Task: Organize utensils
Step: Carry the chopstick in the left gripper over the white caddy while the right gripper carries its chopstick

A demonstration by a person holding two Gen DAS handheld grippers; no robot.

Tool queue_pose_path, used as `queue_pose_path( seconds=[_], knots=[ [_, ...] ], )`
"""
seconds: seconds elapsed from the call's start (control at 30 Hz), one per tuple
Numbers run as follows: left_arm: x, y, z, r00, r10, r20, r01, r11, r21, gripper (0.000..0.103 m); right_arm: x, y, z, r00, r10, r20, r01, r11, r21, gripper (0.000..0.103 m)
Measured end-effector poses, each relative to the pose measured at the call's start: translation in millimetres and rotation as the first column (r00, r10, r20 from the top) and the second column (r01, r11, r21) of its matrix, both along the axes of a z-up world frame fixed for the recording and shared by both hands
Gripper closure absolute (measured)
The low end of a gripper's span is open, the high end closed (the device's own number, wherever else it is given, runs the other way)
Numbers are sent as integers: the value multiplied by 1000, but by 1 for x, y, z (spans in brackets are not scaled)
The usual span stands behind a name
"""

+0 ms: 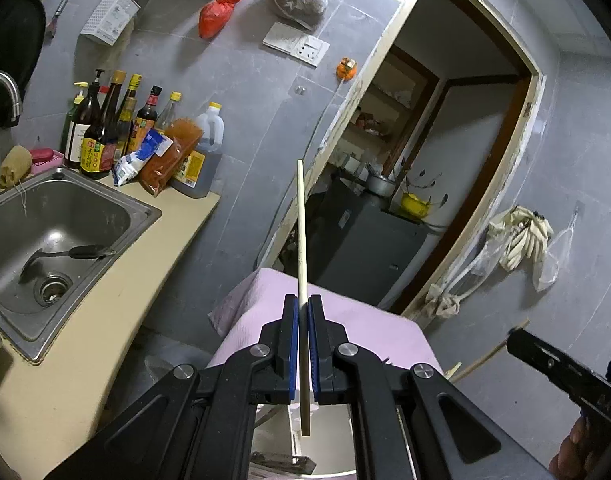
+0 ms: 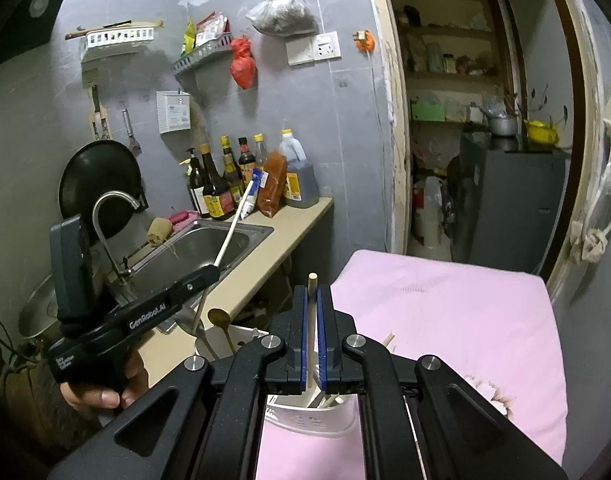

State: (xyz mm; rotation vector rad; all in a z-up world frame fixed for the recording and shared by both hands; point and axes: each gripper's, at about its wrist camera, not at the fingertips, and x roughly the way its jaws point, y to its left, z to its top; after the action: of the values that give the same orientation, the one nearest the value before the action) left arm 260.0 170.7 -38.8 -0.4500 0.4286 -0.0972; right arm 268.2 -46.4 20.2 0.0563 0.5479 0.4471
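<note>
The stainless steel sink (image 1: 65,216) serves as the landmark: behind it a row of dark sauce bottles (image 1: 105,132) and an orange-brown packet (image 1: 171,156) crowd the counter, and a black spatula (image 1: 71,254) lies in its basin. Beside the counter stands a pink cloth-covered table (image 2: 445,312). White lettering on the left gripper's (image 2: 213,272) black body reads "GenRobot.AI". That left gripper pinches a long pale wooden chopstick (image 1: 300,232) between its blue pads, the stick rising well past the tips. The right gripper (image 2: 312,292) clamps a second pale wooden chopstick (image 2: 312,304), its end just beyond the tips, above a white utensil holder (image 2: 305,420) on the pink cloth.
</note>
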Motion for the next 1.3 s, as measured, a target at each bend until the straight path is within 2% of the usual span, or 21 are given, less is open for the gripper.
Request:
queue_pose_path(
  seconds=[0.13, 0.43, 0.77, 0.97, 1.3],
  knots=[
    [3, -3, -7, 1000, -25, -19, 25, 1000, 10, 98, 4, 0, -6, 1000, -5, -16, 6, 1000, 13, 99],
    [14, 1, -22, 998, -51, -43, 49, 998, -50, 98, 7, 0, -19, 1000, -18, -1, 18, 998, 62, 99],
    [17, -5, -38, 996, -68, -63, 66, 998, -25, 98, 6, 6, -34, 1000, -11, 23, 8, 996, 89, 99],
    [18, -14, -47, 996, -69, -59, 70, 997, 25, 98, 8, 8, -41, 1000, -11, 13, 9, 996, 90, 99],
    [13, -21, -56, 995, -69, -78, 73, 996, 54, 98, 15, 12, -44, 1000, 0, 0, 0, 997, 82, 99]
  ],
)
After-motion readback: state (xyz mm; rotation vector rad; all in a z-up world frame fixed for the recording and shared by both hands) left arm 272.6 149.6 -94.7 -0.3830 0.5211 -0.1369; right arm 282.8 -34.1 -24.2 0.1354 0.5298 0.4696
